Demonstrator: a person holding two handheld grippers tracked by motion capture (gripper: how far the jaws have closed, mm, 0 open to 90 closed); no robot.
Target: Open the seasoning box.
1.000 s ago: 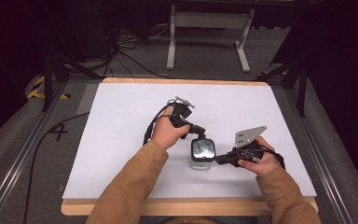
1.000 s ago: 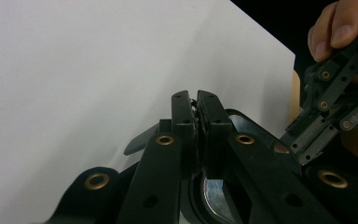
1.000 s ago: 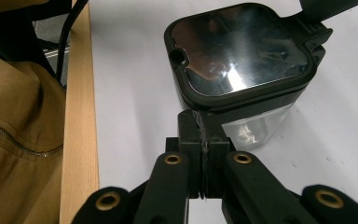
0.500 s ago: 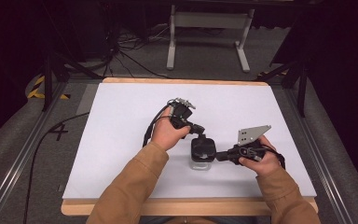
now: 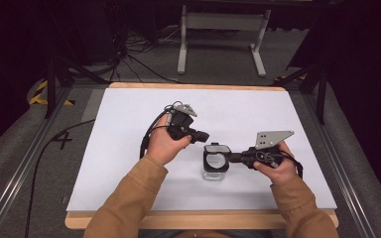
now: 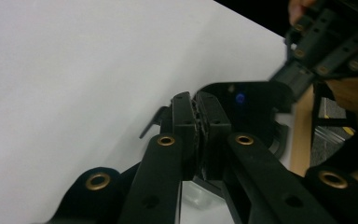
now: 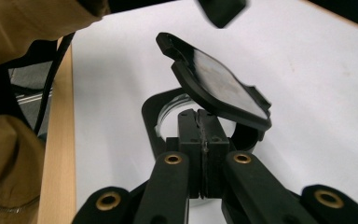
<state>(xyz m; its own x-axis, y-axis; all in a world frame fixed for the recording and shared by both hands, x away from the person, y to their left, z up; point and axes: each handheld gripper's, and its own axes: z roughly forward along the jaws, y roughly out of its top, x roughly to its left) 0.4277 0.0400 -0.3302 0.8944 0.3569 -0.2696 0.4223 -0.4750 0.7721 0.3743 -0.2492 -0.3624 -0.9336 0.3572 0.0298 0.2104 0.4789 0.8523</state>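
A small clear jar (image 5: pixel 214 171) with a black collar (image 7: pixel 151 116) stands on the white table (image 5: pixel 124 163). Its flip lid (image 7: pixel 219 86) is raised and tilts back over the mouth. From the right, my right gripper (image 5: pixel 230 157) lies level, its jaws (image 7: pixel 200 121) shut on the collar's near edge. My left gripper (image 5: pixel 204 136) hangs just above and to the left of the jar, apart from it. Its jaws (image 6: pixel 196 109) have just been closing and stand shut with nothing between them. The jar's black top (image 6: pixel 251 105) lies just beyond them.
The white sheet covers a wooden table with its bare front edge (image 5: pixel 203 218) nearest the person. Beyond the far edge stand a metal frame (image 5: pixel 218 29) and loose cables (image 5: pixel 129 49) on the floor. Brown sleeves (image 5: pixel 124 203) come in from below.
The jar's lid was down one second ago and now stands up. My left gripper has drawn up and away from the lid to the left. The right gripper has stayed put.
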